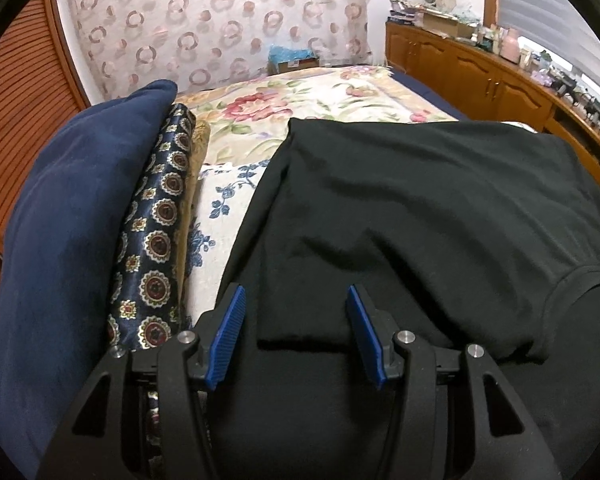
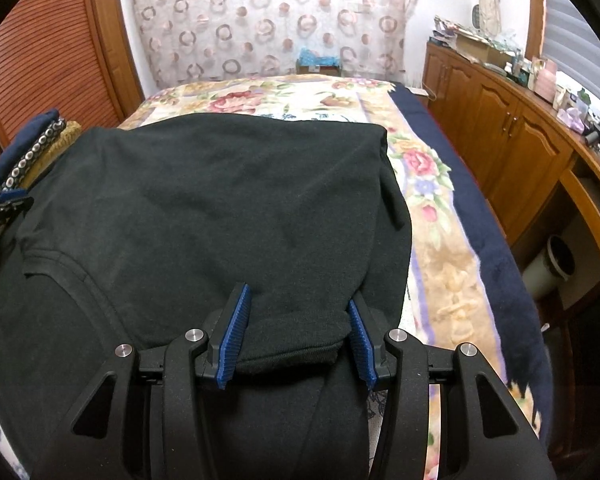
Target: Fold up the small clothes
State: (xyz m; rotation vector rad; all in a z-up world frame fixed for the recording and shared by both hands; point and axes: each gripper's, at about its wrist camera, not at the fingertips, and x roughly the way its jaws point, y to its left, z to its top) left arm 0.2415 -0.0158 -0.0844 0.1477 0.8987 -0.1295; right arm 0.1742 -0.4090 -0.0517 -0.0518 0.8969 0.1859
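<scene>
A black shirt [image 1: 420,200] [image 2: 220,200] lies flat on the floral bed cover [image 2: 432,248], its neckline [image 1: 572,280] [image 2: 60,264] between the two hands. A sleeve is folded in over each side. My left gripper [image 1: 296,290] hangs low over the left sleeve end [image 1: 300,320]; its blue pads stand apart on either side of it and grip nothing. My right gripper [image 2: 299,294] is likewise spread, with the right sleeve cuff [image 2: 288,344] filling the gap between its pads. I see no squeeze on the cloth. The left gripper's tip [image 2: 4,204] shows at the right wrist view's left edge.
Beside the shirt on the left stands a stack of folded cloths: navy blue [image 1: 60,240], patterned satin [image 1: 160,240] and gold. Wooden cabinets [image 2: 500,128] with clutter on top run along the right of the bed, with a bin [image 2: 556,264] underneath. A louvred door [image 2: 40,60] is at the left.
</scene>
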